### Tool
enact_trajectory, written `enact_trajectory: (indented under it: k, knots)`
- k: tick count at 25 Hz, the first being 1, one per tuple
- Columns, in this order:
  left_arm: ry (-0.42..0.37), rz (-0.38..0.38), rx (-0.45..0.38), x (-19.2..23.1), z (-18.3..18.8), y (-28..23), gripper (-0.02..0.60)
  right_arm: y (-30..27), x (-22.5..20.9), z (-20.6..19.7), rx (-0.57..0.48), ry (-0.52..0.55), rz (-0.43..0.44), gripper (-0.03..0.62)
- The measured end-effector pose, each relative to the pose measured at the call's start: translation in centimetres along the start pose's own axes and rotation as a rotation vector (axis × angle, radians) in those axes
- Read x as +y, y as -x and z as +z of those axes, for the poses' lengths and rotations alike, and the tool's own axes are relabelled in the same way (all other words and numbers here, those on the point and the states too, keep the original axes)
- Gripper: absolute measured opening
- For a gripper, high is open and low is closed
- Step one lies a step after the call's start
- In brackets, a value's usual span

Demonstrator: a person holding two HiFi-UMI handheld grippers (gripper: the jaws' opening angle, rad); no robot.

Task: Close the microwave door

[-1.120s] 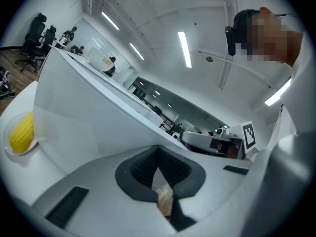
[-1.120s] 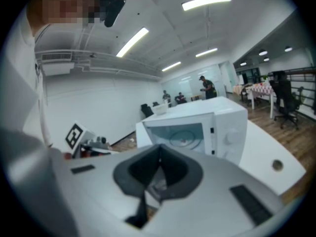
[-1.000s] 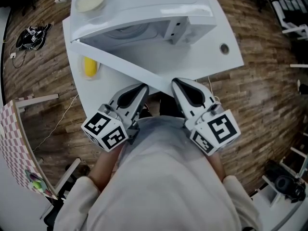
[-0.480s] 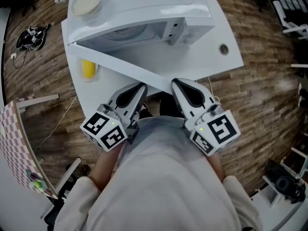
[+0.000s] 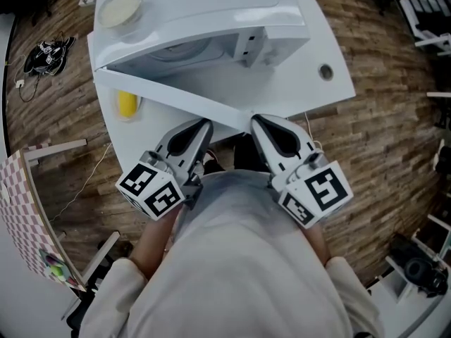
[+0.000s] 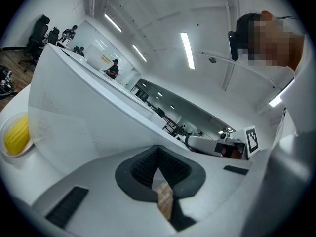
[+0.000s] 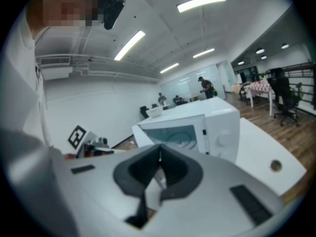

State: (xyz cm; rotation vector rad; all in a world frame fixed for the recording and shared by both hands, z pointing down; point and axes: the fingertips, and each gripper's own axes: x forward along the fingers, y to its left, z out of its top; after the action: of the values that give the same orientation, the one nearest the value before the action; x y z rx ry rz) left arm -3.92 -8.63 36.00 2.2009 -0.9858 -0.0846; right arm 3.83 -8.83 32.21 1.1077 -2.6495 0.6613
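Note:
The white microwave stands on a white table, and it also shows in the right gripper view. Its door is swung open towards me, and that same door fills the left gripper view as a broad white panel. Both grippers are held close to my chest at the table's near edge. The left gripper is shut and empty, its tip just short of the door's free end. My right gripper is also shut and empty, level with that end of the door.
A pale bowl sits on top of the microwave. A yellow item in a dish lies on the table behind the open door. The table has a cable hole. Cables lie on the wooden floor at the left, by a chequered board.
Almost nothing: the head view has drifted slightly, so the table and microwave sit a little further left. Both grippers stay shut in the same place.

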Motion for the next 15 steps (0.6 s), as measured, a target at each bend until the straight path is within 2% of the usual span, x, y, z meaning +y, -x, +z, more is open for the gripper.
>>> enact_trajectory:
  k: [15]
  knots:
    - [0.003, 0.012, 0.004, 0.2, 0.2, -1.2, 0.017, 0.2, -1.2, 0.3, -0.002, -0.002, -0.002, 0.021]
